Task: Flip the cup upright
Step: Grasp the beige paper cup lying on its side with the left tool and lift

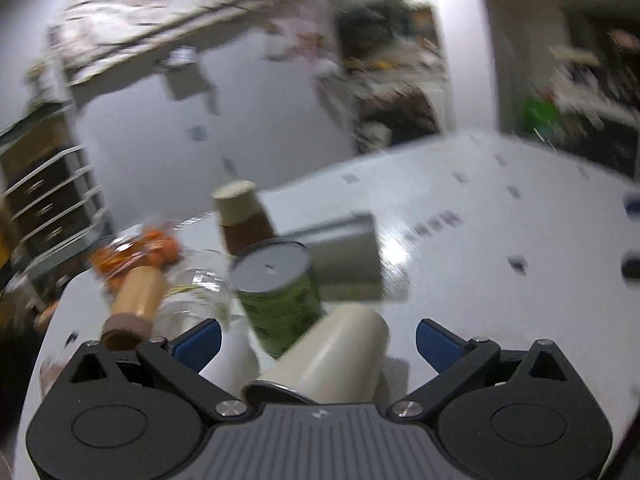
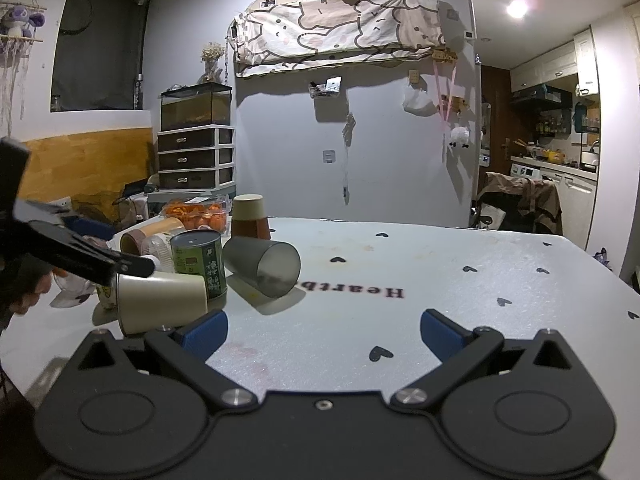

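The left gripper (image 1: 318, 340) is spread wide around the cream cup (image 1: 332, 352) lying on its side, ready to grab it; the right gripper (image 2: 324, 334) waits wide apart, holding nothing

At the bottom of your frame the right gripper (image 2: 323, 330) stands with blue pads spread wide over the white heart-printed tabletop (image 2: 440, 264), while at middle left a cream paper cup (image 2: 162, 300) lies on its side beside a green can (image 2: 199, 260).
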{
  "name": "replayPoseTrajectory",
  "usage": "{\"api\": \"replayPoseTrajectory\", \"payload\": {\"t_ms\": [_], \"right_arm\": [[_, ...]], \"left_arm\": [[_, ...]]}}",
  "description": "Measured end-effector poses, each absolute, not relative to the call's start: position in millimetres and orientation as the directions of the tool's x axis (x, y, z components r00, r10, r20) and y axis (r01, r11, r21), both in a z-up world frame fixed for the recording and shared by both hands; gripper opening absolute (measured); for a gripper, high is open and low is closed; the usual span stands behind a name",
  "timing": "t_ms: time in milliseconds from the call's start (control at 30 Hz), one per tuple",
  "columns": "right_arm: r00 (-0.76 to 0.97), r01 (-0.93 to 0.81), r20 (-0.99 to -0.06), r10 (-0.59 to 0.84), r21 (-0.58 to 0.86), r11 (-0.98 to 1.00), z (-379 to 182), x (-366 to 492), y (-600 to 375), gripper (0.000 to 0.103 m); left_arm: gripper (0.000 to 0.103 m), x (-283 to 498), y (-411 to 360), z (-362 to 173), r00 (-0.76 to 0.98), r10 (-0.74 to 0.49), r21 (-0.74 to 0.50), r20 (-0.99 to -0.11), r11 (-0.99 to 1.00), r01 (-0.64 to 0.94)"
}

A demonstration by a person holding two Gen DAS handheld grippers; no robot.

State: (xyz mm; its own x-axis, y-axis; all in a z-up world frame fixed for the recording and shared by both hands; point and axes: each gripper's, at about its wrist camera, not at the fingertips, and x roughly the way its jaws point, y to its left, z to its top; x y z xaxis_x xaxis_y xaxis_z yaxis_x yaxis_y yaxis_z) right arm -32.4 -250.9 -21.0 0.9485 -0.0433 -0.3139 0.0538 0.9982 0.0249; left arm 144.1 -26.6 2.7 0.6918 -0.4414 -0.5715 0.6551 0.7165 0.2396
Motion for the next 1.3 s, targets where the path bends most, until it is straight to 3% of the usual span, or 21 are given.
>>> {"api": "replayPoseTrajectory", "payload": {"t_ms": [100, 233, 500, 567, 1000, 1200, 1300], "right_arm": [[0.952, 0.055, -0.304, -0.042, 0.034, 0.998, -20.8, -34.8, -253.7, 0.103], [0.952, 0.049, -0.303, -0.033, 0.043, 0.998, -22.0, -35.8, -258.3, 0.103], [0.954, 0.049, -0.3, -0.029, 0.06, 0.997, -22.8, -37.8, -265.7, 0.103], [0.955, 0.047, -0.294, -0.026, 0.066, 0.997, -22.3, -38.1, -266.2, 0.103], [0.952, 0.093, -0.3, -0.065, 0.079, 0.993, -20.3, -40.1, -281.8, 0.103], [0.931, 0.076, -0.365, -0.027, 0.12, 0.99, -23.4, -12.5, -291.4, 0.103], [0.902, 0.048, -0.432, 0.015, 0.135, 0.99, -31.7, 18.3, -290.0, 0.103]], "left_arm": [[0.096, 149.8, -36.9, -4.6, 0.672, -0.383, 0.311, -0.634, 0.669, 0.675], [0.083, 153.7, -47.7, -24.5, 0.649, -0.267, 0.395, -0.712, 0.613, 0.685], [0.081, 136.8, -55.0, -30.5, 0.671, -0.217, 0.478, -0.709, 0.552, 0.683], [0.074, 125.8, -60.1, -29.2, 0.653, -0.248, 0.471, -0.715, 0.519, 0.713], [0.074, 46.5, -116.7, -33.1, 0.559, -0.458, 0.481, -0.691, 0.286, 0.829], [0.075, 26.1, -125.8, -38.3, 0.545, -0.495, 0.508, -0.676, 0.222, 0.832], [0.084, 24.5, -124.1, -40.5, 0.541, -0.503, 0.492, -0.674, 0.242, 0.837]]}}
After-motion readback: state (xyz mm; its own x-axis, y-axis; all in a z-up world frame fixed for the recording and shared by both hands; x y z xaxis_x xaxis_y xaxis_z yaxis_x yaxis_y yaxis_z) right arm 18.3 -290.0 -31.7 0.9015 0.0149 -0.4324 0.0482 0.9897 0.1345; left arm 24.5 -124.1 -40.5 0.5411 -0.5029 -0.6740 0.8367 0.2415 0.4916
